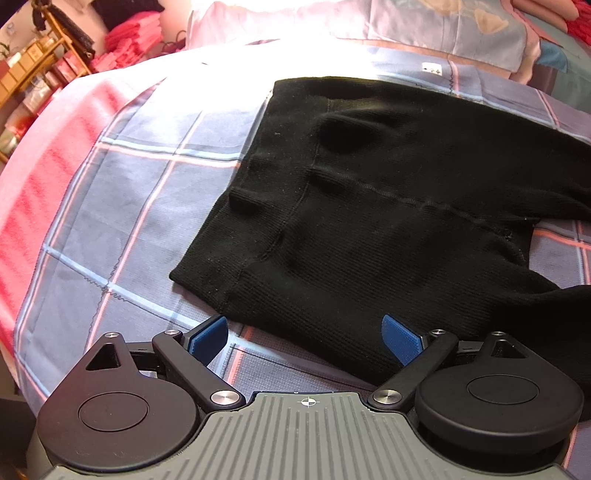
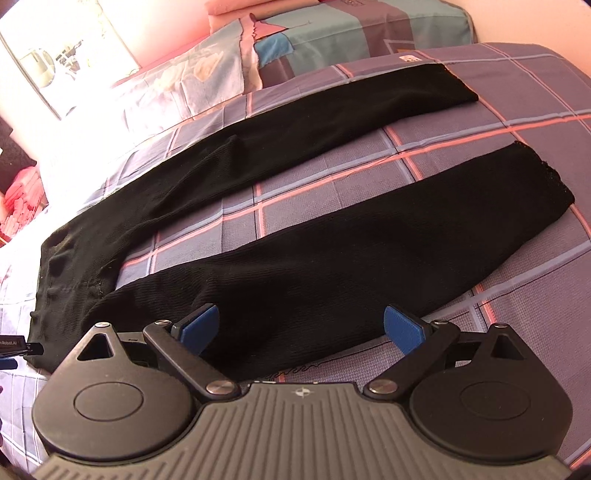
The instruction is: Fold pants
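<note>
Black ribbed pants [image 1: 388, 206] lie flat on a checked bedspread [image 1: 147, 206]. The left wrist view shows their waistband end at centre, with my left gripper [image 1: 304, 338] open just above the near corner of the waist, nothing between its blue pads [image 1: 208, 338]. In the right wrist view the pants [image 2: 295, 273] stretch with both legs spread apart toward the right, cuffs at the far end. My right gripper [image 2: 301, 328] hangs open over the near leg's upper part, its blue pads [image 2: 402, 330] wide apart and holding nothing.
Pillows [image 1: 443, 29] lie along the head of the bed, seen again as pillows [image 2: 332, 40] in the right wrist view. A wooden shelf [image 1: 40, 70] with boxes and red folded cloth stands off the bed's left side. The other gripper's tip [image 2: 14, 349] shows at the left edge.
</note>
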Motion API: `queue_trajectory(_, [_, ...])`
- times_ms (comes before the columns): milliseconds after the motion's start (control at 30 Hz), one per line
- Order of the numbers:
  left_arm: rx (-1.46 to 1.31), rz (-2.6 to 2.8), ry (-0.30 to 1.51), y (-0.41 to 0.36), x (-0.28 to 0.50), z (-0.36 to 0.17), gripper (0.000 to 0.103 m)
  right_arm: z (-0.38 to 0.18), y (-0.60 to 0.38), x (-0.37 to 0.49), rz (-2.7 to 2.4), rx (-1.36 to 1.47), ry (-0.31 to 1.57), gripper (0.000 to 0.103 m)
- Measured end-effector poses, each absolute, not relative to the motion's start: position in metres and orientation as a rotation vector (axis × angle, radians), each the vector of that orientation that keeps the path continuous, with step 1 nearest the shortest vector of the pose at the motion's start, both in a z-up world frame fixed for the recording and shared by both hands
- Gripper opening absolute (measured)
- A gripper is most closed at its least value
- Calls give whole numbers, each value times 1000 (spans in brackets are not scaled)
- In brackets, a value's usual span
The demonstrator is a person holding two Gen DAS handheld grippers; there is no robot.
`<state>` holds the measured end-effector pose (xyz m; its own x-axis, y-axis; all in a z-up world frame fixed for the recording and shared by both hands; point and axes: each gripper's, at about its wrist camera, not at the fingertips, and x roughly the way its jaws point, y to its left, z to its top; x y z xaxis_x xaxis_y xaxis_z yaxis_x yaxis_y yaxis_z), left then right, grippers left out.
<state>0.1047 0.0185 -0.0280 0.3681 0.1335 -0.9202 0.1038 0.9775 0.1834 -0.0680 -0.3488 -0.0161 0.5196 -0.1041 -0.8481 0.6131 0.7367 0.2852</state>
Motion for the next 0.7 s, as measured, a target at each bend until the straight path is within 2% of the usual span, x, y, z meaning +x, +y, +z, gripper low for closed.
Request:
queue_trajectory(67, [181,-13,1213,25,106,-28,103,-16,-352,-72,-463,643,922,95])
queue_trajectory(133, [66,-64,1238,42,103,-28,103,-15,-358,-81,-483,675,895,88])
queue_trajectory(233, [-116,-106,1266,76,92,-33,103,-18,-377,-106,-551,790,848,61])
queue_trajectory(267, [-158,-115,1279,84,89,-37,103,-22,-384,-114,-575,838,837,48])
queue_trajectory(300, [-221,-138,1304,94,87,-43,103,-26,-391,-122,-606,883,828,45])
queue_trajectory(433, [-362,-186,1350,105,88,-63,103,-47,-409,-133,-663,1008,815,45])
queue_trajectory(533, [-440,-187,1321,107,96,-68,103,-59,-416,-133,-669,1060,769,45])
queue_trajectory(600, [-491,-190,1314,110,104,-72,103,-62,-419,-132,-658,1075,733,51])
queue_trajectory(700, [-540,-189,1311,111,115,-77,103,-63,-428,-132,-653,1093,694,51])
